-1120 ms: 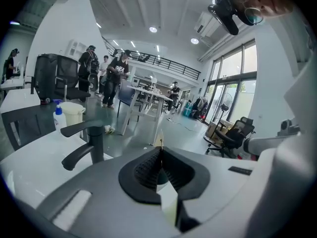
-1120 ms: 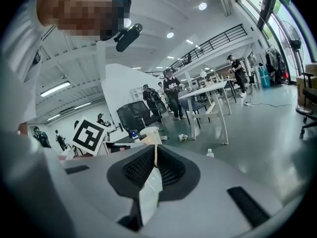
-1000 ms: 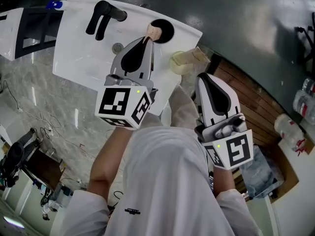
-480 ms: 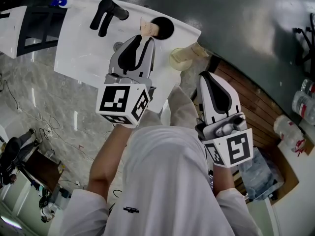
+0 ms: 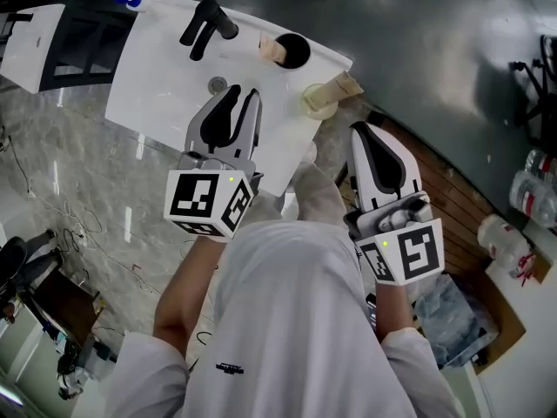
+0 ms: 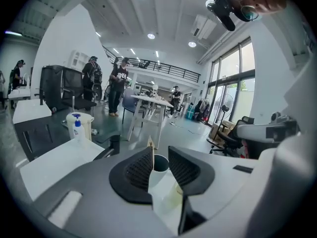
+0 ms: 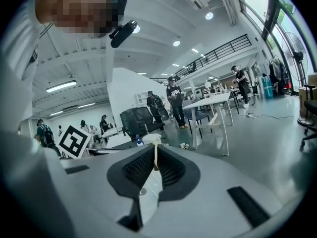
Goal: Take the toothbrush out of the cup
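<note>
Toothbrush (image 5: 272,49) is not out yet: its pale wooden handle stands in the dark cup (image 5: 294,50), leaning on the cup's left rim, at the upper middle of the head view on the far edge of the white table (image 5: 165,94).

The left gripper (image 5: 247,94) is lined up on it. In the left gripper view the cup and the tip of the handle show through the gap between the jaws, which are parted with nothing between them. The gripper is short of the cup and apart from it, near the drain (image 5: 218,84).

This looks like the approach before the grasp. The next move calls for easing the left gripper forward until the handle sits between the pads above the rim, closing on it, then lifting straight up so the cup does not tip.

The right gripper (image 5: 359,131) hangs at the right of the frame, off the table. Its jaws are nearly together. A thin pale stick shows in the slit, but I cannot tell whether it is pinched or stands further off.

One second ago the left gripper's tips were right at the handle and cup. They have since drawn back toward the lower left. The toothbrush has stayed in the cup, and the right gripper has barely shifted.
</note>
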